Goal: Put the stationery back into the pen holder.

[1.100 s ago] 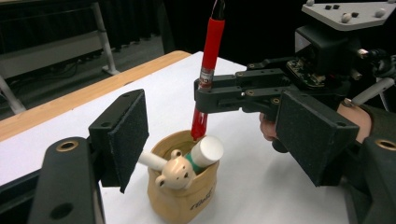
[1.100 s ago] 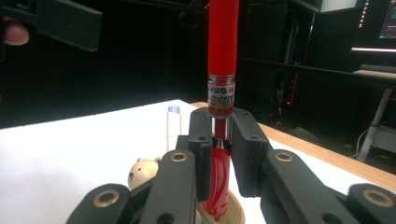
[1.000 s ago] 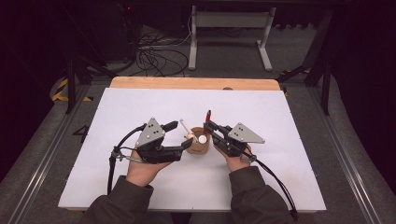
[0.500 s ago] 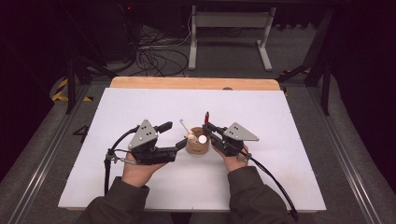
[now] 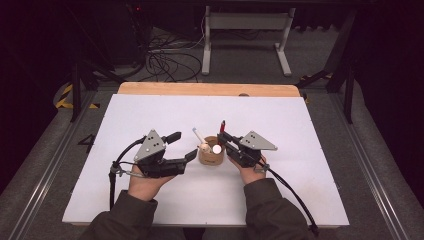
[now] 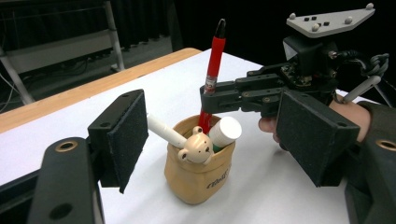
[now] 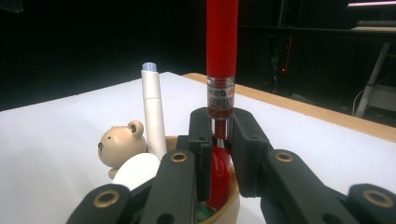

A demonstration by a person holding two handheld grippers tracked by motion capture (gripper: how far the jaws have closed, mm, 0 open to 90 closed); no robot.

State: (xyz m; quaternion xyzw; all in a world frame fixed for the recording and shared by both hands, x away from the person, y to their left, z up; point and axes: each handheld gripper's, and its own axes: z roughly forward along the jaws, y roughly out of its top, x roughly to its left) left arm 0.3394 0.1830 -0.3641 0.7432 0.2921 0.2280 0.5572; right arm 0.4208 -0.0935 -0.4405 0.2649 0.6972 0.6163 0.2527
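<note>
Setting: white bench (image 5: 150, 210), dark room beyond.
Left tongs (image 5: 181, 146): jaws wide, holding nothing, beside cup.
Right tongs (image 6: 210, 95): clamped on red pen (image 6: 212, 65).
Red pen: upright in tan cup (image 6: 196, 175); judged light, stiff, slick; grip mid-barrel.
Cup: mid-bench; judged tippable.

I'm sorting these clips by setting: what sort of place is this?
Probably a lab or workshop set up for recording: a white-topped table in a dark room, loose cables on the grey floor, and a metal stand behind.
</note>
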